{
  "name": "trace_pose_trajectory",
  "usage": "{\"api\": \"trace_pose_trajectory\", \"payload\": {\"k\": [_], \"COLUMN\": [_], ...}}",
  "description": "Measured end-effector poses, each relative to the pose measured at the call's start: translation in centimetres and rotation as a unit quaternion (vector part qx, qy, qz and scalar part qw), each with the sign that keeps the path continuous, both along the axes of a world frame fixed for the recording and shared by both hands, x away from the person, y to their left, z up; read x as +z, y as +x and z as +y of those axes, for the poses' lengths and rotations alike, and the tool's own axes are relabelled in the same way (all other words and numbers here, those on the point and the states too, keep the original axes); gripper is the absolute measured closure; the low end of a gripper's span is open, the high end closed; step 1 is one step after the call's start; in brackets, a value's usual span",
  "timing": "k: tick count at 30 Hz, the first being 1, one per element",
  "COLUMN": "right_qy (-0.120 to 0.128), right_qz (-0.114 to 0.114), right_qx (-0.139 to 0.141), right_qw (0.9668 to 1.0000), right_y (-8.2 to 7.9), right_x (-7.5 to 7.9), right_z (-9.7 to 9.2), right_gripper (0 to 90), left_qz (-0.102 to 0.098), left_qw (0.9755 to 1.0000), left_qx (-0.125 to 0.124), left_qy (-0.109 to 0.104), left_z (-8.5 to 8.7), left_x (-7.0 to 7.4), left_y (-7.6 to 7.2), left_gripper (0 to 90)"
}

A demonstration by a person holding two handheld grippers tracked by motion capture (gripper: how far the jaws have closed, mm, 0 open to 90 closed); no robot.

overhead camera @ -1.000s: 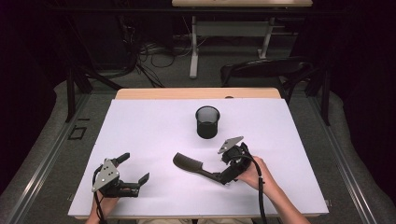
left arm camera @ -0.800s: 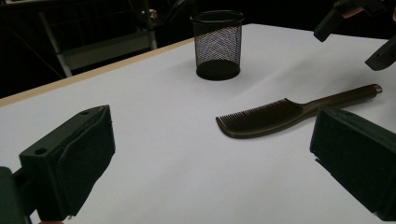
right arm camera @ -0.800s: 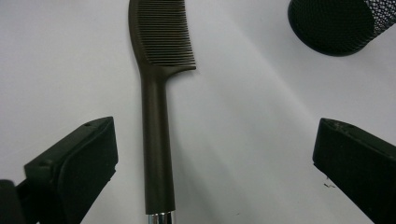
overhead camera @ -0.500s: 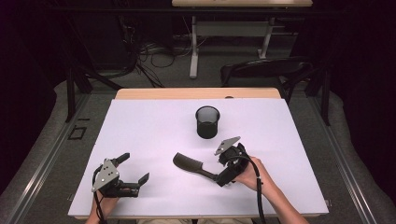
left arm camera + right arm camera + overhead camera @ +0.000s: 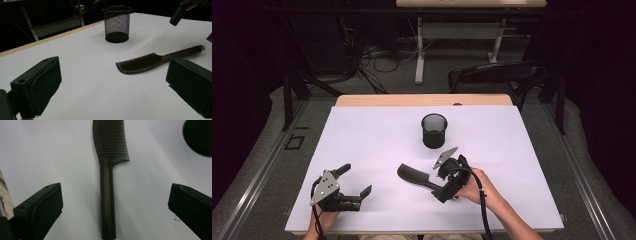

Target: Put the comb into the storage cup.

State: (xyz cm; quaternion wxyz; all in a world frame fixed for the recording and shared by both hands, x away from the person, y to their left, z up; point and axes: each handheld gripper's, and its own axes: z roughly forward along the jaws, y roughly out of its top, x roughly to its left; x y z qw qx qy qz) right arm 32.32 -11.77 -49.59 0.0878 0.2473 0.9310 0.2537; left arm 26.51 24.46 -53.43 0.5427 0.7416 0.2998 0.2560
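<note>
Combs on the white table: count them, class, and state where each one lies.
1. The single dark comb lies flat near the table's front middle, in front of the mesh cup. Its handle runs between the open jaws of the right gripper. Nothing seems able to hide another.

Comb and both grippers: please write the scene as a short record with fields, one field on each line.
surface: white table
comb: dark comb lying flat, touched by neither gripper
comb handle: points toward the right gripper, between its open jaws
comb teeth: at the end away from the right gripper
cup: black mesh cup upright, behind the comb, apart from it
left gripper: left gripper open, holds nothing, low at the table's near left
</note>
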Motion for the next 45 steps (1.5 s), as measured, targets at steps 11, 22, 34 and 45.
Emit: {"api": "trace_pose_trajectory", "payload": {"k": [11,22,34,45], "right_qy": [-0.037,-0.066,-0.114,-0.134], "right_qz": [0.022,0.038,0.049,0.085], "right_qx": [0.016,0.022,0.021,0.022], "right_qw": [0.9990,0.9968,0.9920,0.9870], "right_y": [0.3,1.1,1.3,2.1], "right_x": [-0.3,-0.7,-1.0,-1.9], "right_z": [1.7,2.8,4.6,5.4], "right_gripper": [0.0,1.8,34.1,60.7], "left_qz": [0.002,0.002,0.002,0.001], "left_qw": [1.0000,1.0000,1.0000,1.0000], "left_qx": [-0.002,-0.003,-0.003,-0.004], "left_qy": [-0.002,-0.002,-0.004,-0.005], "left_z": [0.0,0.0,0.0,0.0], "left_x": [0.0,0.0,0.0,0.0], "left_y": [0.0,0.1,0.0,0.0], "left_gripper": [0.0,0.0,0.0,0.0]}}
